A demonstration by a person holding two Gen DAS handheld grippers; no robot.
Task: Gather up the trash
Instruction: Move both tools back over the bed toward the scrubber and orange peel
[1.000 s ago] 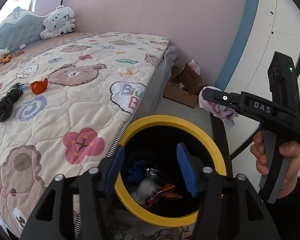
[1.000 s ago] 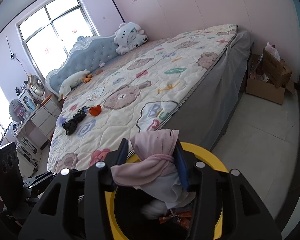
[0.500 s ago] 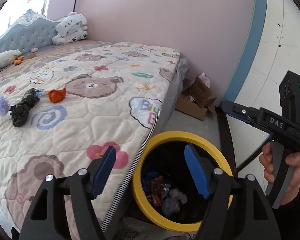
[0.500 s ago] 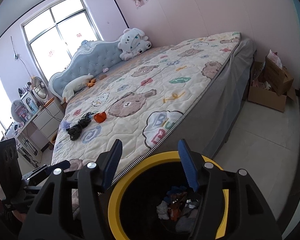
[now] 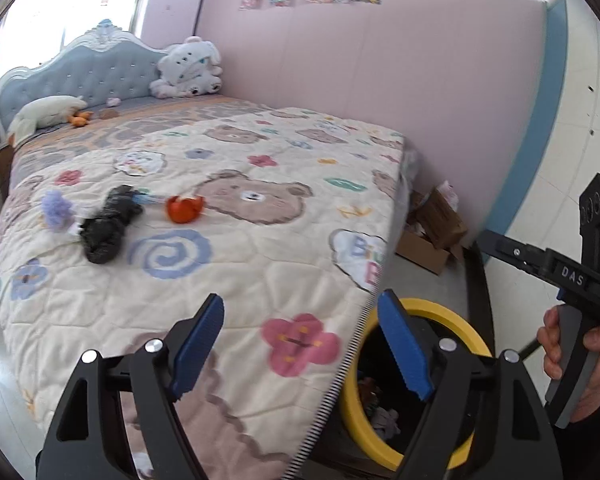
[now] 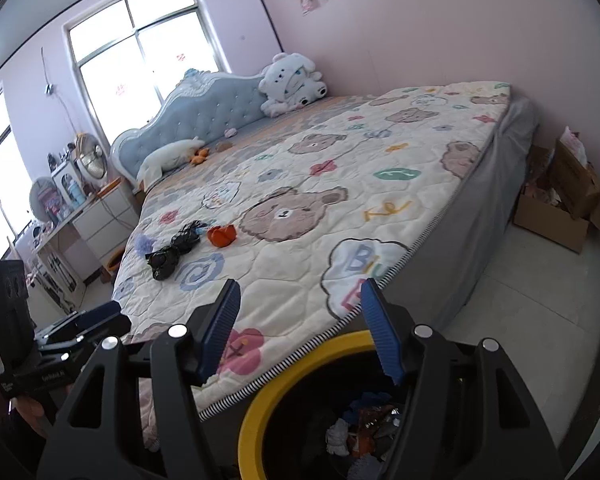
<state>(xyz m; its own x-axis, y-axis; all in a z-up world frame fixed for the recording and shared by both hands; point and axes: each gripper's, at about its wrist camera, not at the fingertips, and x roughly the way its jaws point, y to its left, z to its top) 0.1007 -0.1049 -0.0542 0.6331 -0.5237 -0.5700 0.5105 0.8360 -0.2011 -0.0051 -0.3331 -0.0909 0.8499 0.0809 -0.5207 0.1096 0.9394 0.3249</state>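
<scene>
Trash lies in two places: a black crumpled bag (image 5: 107, 227), a lilac fluffy scrap (image 5: 56, 209) just beside it and an orange wrapper (image 5: 185, 208) near its other end sit together on the bear-print quilt (image 5: 260, 248), while mixed scraps (image 6: 364, 432) are heaped inside the yellow-rimmed bin (image 6: 300, 364) that stands on the floor against the foot corner of the bed. Left gripper (image 5: 300, 344) hangs over the quilt's edge with its blue-padded jaws spread wide and nothing between them; the bin's yellow rim shows past its right finger. Right gripper (image 6: 300, 324) hovers above the bin with its jaws likewise spread and bare, the quilt's edge between the fingertips. From the left wrist camera the right gripper's body appears at the far right, held in the person's right hand (image 5: 580, 364). A white plush toy (image 6: 292, 84) leans at the blue headboard (image 6: 204, 108), and an open cardboard box (image 6: 560, 204) sits on the floor by the pink wall, well apart from the bin
</scene>
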